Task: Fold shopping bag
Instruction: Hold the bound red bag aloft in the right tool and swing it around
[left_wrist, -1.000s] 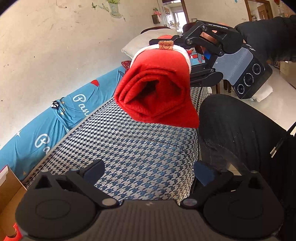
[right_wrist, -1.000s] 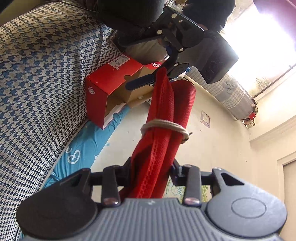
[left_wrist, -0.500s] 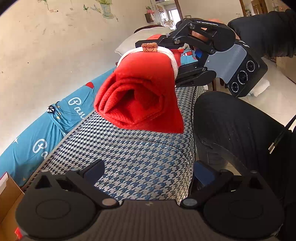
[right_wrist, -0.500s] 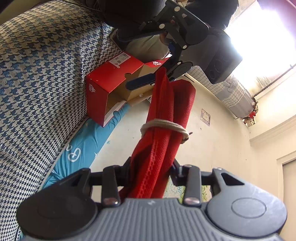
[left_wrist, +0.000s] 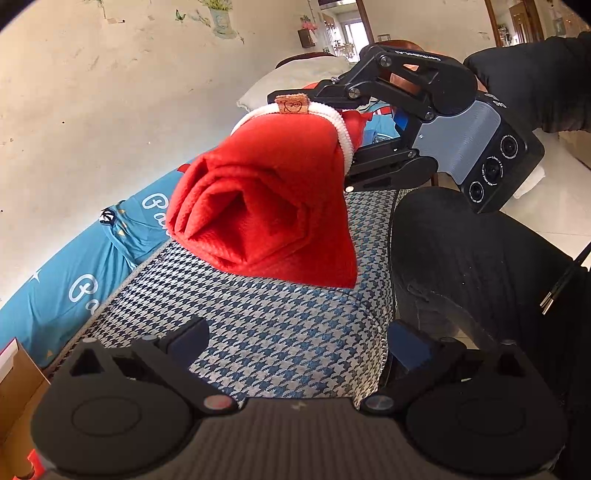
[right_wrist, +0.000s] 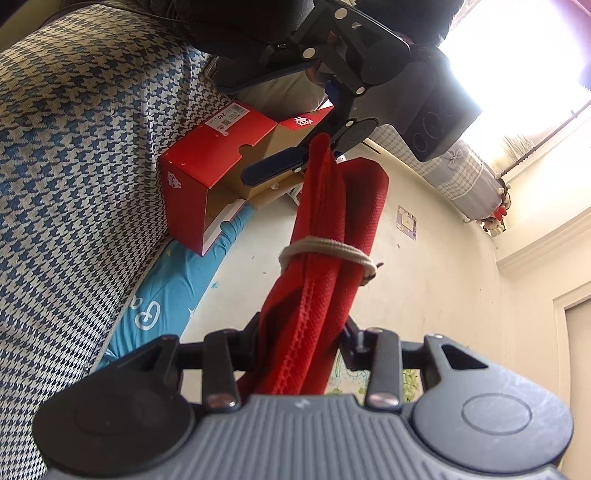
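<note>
Right gripper (right_wrist: 301, 343) clamped on the rolled red shopping bag (left_wrist: 266, 206), pinching its near end at lower centre of the right wrist view. Bag is held in the air above the houndstooth cushion (left_wrist: 280, 332), upper centre of the left wrist view, bound by a white elastic band (right_wrist: 328, 251) with a small brown tag (left_wrist: 292, 105). Left gripper (left_wrist: 295, 343) at bottom of its view, jaws spread wide, nothing between them. Red shoebox (right_wrist: 207, 162) upper left in right view.

"240" on red shoebox (right_wrist: 218, 151) label
</note>
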